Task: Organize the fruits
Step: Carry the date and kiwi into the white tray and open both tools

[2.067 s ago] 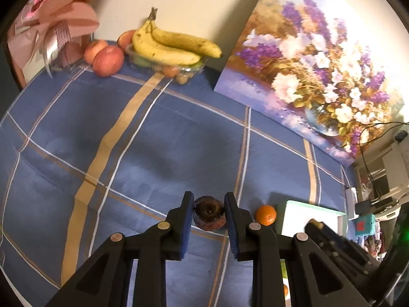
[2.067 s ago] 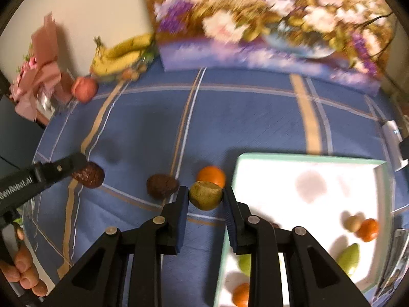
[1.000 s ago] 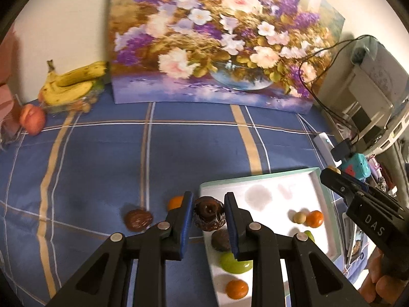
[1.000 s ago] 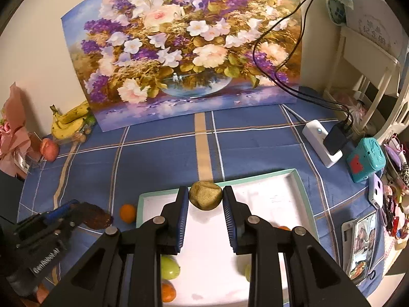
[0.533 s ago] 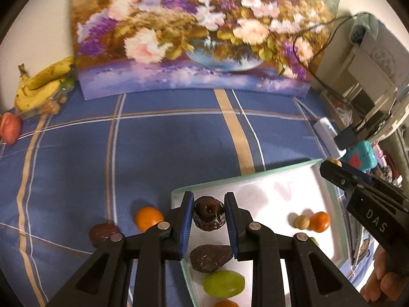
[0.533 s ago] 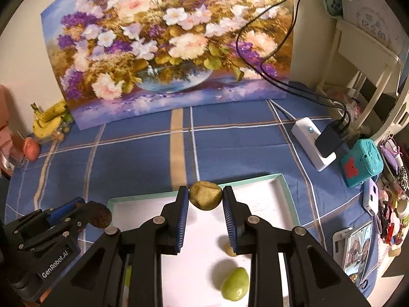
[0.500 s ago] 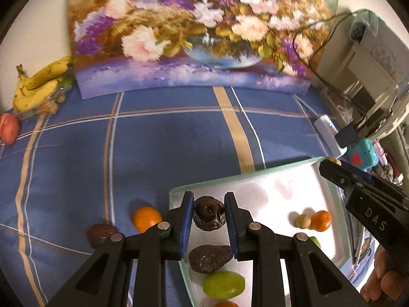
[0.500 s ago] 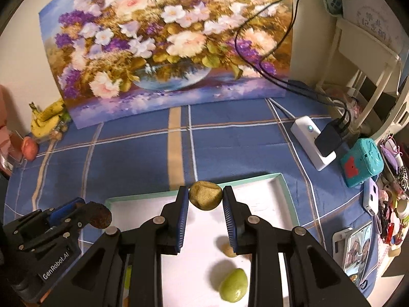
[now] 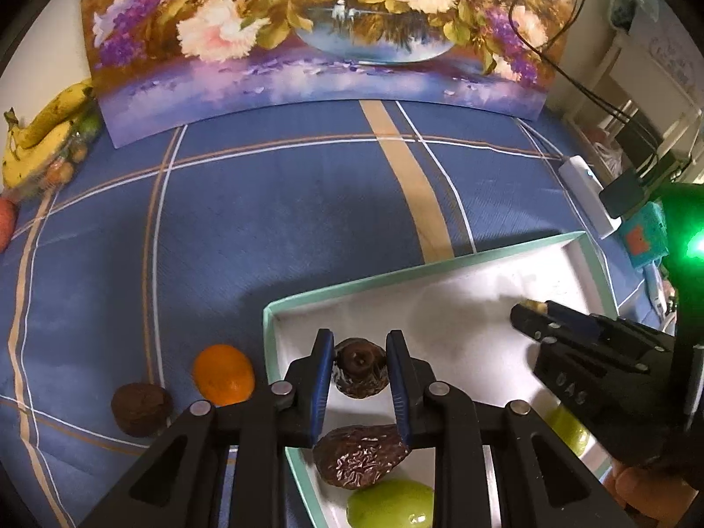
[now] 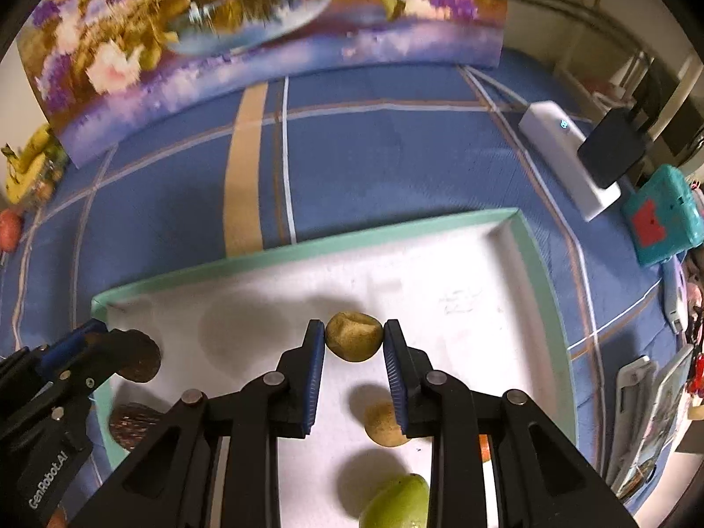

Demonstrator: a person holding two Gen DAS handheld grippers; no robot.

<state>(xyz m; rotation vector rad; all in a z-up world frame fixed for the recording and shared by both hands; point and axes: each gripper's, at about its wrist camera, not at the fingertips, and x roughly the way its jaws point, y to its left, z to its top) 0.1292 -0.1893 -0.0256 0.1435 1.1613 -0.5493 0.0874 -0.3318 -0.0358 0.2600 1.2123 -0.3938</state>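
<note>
Your left gripper point(image 9: 358, 372) is pinching a dark wrinkled fruit point(image 9: 361, 373) between its blue pads, low in the middle of the left wrist view, just inside the near left corner of the white tray point(image 9: 422, 272) with the mint-green rim. Directly below that held fruit a second dark wrinkled fruit point(image 9: 361, 455) lies on the tray floor, and a green fruit point(image 9: 389, 504) sits beneath it at the bottom edge. Outside the tray, at lower left on the blue plaid tablecloth point(image 9: 273, 220), a small orange point(image 9: 223, 374) lies just beside another dark brown fruit point(image 9: 141, 409). Your right gripper point(image 10: 354, 345) is clamped on a yellowish-brown round fruit point(image 10: 353, 342), centre of the right wrist view, over the middle of the tray. Below it on the tray lie a similar tan fruit point(image 10: 383, 424), partly behind the right finger, and a green fruit point(image 10: 398, 504) at the bottom edge. In that view your left gripper shows at lower left, over the tray's left rim. A bunch of bananas point(image 9: 39, 132) sits at far left.
</note>
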